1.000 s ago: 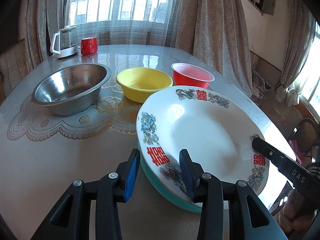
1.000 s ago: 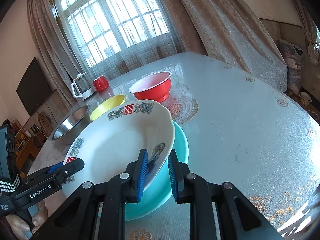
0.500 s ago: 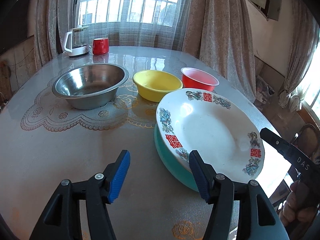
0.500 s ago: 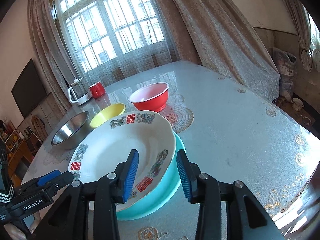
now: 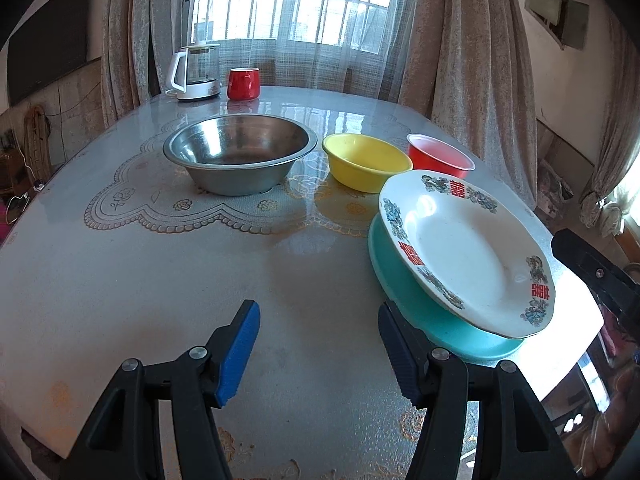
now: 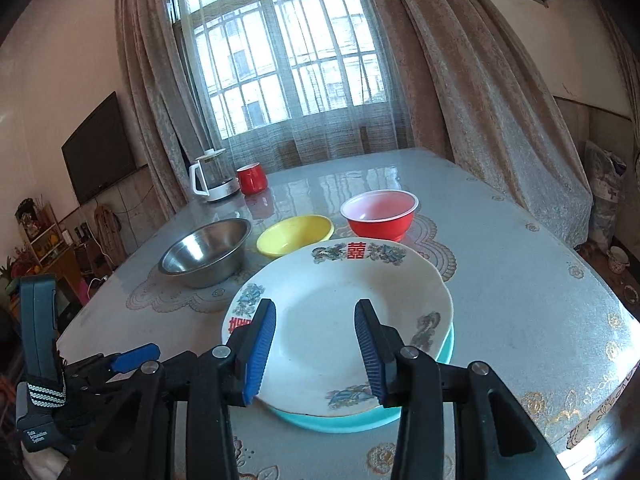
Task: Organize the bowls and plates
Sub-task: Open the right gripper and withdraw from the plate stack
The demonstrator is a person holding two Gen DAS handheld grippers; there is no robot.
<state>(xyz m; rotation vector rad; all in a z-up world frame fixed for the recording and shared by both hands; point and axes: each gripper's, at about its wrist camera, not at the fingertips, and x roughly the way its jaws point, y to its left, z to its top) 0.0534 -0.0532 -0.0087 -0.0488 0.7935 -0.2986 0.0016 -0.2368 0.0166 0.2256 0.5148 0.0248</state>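
**Both grippers clear of the stacked plates**

The left gripper (image 5: 318, 344) has its 2 blue-padded fingers (image 5: 236, 354) spread well apart over bare table, with nothing between them. The right gripper (image 6: 316, 354) has its jaws opening, a moderate gap between the pads; the pads press on nothing, and the plate seen between them lies below and beyond the tips.

The white plate (image 5: 464, 248) with floral rim and red characters sits on top of the teal plate (image 5: 432, 320), face up. It is round, so it has no long axis; in the left wrist view it rides off-centre and appears tilted, its near-right edge overhanging the teal rim. From the left gripper the stack lies just right of and beyond the right finger, apart from it. From the right gripper the white plate (image 6: 340, 324) lies straight ahead, with the teal plate (image 6: 352, 420) showing only as a crescent at its near and right edges.

Farther out stand 3 bowls in a row, all upright with open mouths up: the steel bowl (image 5: 240, 156) at left, the yellow bowl (image 5: 366, 162) in the middle, and the red bowl (image 5: 438, 156) at right, just beyond the white plate's far edge.

The table (image 5: 120, 264) is glossy grey with a lace-pattern mat under the bowls. At its far end stand a white kettle (image 5: 196, 74) and a red mug (image 5: 243, 84) side by side. Behind them are a barred window and long curtains, and a dark television (image 6: 100, 148) on the left wall.
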